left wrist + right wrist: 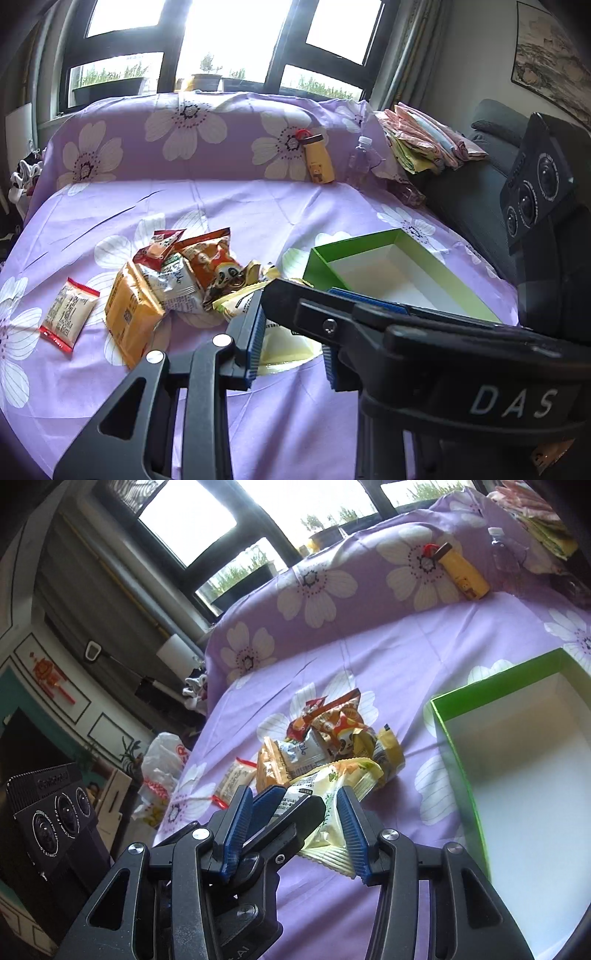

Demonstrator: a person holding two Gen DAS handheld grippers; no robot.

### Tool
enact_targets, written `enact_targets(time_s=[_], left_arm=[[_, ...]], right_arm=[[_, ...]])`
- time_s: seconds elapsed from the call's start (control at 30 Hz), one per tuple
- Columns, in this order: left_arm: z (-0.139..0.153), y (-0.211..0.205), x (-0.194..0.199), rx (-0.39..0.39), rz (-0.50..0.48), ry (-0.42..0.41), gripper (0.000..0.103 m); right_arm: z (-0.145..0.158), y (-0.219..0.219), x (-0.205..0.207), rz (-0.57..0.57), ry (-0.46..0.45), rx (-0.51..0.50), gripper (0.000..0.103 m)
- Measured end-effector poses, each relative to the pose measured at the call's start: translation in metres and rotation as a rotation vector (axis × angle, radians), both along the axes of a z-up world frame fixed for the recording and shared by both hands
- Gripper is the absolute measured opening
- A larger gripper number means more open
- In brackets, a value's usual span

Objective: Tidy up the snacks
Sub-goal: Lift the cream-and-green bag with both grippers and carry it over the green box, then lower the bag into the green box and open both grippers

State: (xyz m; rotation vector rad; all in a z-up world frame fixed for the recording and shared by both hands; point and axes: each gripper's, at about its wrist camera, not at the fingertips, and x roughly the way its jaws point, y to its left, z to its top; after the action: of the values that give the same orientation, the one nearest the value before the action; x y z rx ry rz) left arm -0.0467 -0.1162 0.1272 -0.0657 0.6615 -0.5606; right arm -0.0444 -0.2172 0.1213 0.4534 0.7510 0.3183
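One pale yellow packet is being dealt with, raised a little off the flowered sheet just in front of the heap of snacks. The left gripper is clamped on one end of the packet. The right gripper is set around the same packet, with one pad against the wrapper and a finger of the left gripper also between its jaws; whether it is truly pressing cannot be told.

The packet is judged to be light, soft and puffed with air, its film smooth and likely to slip. The contents may well be brittle, so a gentle squeeze is advised. The flat crimped seam at either end is judged the best place to be gripped, since the middle would give way and crush.

Five packets or so can be counted in the heap, though the overlap makes the figure uncertain. One more packet with red ends lies apart to its left. One green box stands beside the heap, open, with nothing seen inside it.
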Motion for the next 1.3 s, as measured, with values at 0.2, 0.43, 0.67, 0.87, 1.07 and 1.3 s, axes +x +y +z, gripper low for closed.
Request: enact_targets(time_s=[0.2, 0.43, 0.67, 0.87, 1.07, 1.3], left_arm=[[0.011, -0.033, -0.002, -0.001, -0.052, -0.023, 0.026], [0.012, -0.074, 0.001, -0.002, -0.132, -0.007, 0.026], [0.004, -0.107, 0.006, 0.008, -0.186, 0.019, 0.026], [-0.005, -0.131, 0.012, 0.02, -0.221, 0.05, 0.026], [-0.021, -0.148, 0.021, 0.045, -0.241, 0.108, 0.026], [-0.042, -0.155, 0.032, 0.07, -0.243, 0.182, 0.021]], right_arm=[[0.012, -0.035, -0.011, -0.065, -0.038, 0.024, 0.051], [0.016, -0.074, -0.02, -0.145, -0.054, 0.02, 0.051], [0.007, -0.11, -0.022, -0.215, -0.025, 0.055, 0.051], [-0.001, -0.129, -0.021, -0.256, 0.013, 0.056, 0.051], [-0.017, -0.144, -0.015, -0.294, 0.069, 0.057, 0.051], [-0.043, -0.151, 0.002, -0.288, 0.166, 0.1, 0.052]])
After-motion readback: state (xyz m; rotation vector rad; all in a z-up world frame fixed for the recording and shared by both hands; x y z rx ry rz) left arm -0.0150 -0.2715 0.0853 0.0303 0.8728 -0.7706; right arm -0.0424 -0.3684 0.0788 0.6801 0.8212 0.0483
